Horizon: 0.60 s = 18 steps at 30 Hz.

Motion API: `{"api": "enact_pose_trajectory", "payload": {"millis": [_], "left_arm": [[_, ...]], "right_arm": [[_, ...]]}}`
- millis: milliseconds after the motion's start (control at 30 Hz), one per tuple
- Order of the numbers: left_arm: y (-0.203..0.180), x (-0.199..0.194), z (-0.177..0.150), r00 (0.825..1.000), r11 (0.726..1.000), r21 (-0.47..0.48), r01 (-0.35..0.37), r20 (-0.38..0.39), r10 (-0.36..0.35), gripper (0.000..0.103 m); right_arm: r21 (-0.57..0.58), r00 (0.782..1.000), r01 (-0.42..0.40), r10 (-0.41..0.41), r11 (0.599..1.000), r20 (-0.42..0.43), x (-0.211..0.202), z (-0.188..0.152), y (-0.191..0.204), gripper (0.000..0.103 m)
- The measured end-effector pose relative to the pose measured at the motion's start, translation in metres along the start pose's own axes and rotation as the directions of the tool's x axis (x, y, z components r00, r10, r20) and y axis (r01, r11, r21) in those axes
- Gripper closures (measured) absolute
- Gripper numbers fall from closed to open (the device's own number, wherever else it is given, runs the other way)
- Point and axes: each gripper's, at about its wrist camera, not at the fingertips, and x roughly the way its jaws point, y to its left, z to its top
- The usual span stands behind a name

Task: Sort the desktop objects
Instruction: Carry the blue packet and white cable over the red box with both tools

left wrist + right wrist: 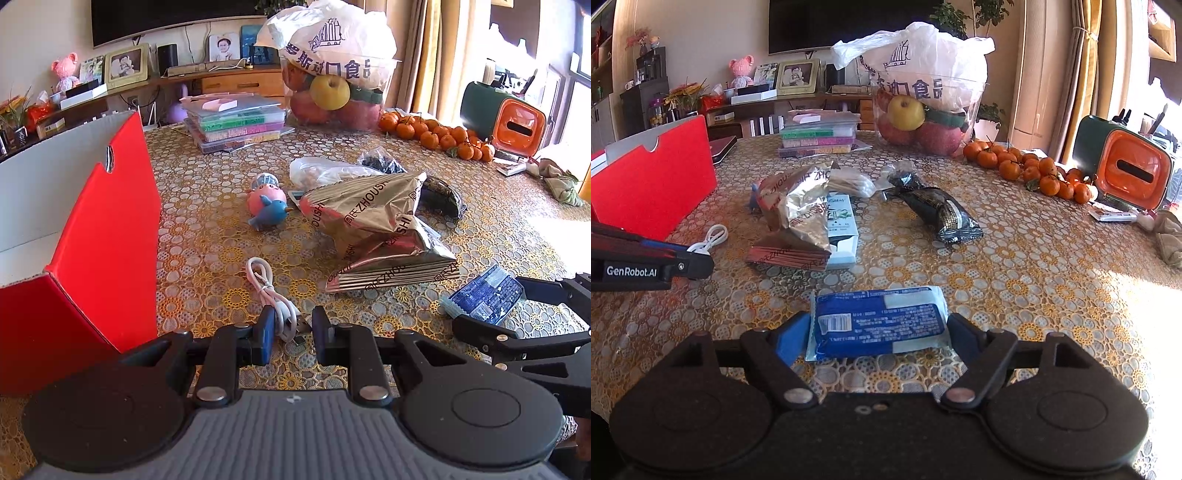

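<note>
Left gripper (290, 328): jaws spread, bracketing the near end of the white cable (271, 291), which lies coiled in a loose hank near the table's (207, 236) near edge, just right of the red box (92, 229). The left pad touches or nearly touches the coil; the right pad stands clear of it. Nothing is pinched yet.

Right gripper (879, 332): jaws spread wide around the blue packet (879, 325), which lies flat, also toward the near edge and well right of the cable. The pads sit at its two short ends. Whether they are already pressing I cannot tell for certain; the wrapper shows no crumpling, so I judge it is not gripped.

Handling, cable: light, limp and smooth-jacketed. A single strand would slip or uncoil, so I would close across the whole bundle near the plug end, where the turns lie together.

Handling, packet: light, soft film wrapper, contents probably compressible. The sealed end fins are thin and will fold under the pads, so the hold belongs across the padded body, with moderate squeeze. The film looks slippery.

Elsewhere, toward the table's middle: a crumpled foil snack bag (376, 225), a pink and blue toy (267, 206), a dark snack packet (942, 214). All are untouched. The red box, open-topped at the left edge, is the likely destination.
</note>
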Motion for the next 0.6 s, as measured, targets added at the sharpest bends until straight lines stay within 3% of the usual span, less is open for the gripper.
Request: {"api": "enact_pose_trajectory", "payload": {"millis": [600], "left_arm": [[0.009, -0.043, 0.002, 0.997, 0.997, -0.039, 0.071, 0.029, -0.070, 0.085]], "right_arm": [[-0.015, 1.000, -0.010, 0.011, 1.000, 0.015, -0.049, 0.014, 0.016, 0.023]]}}
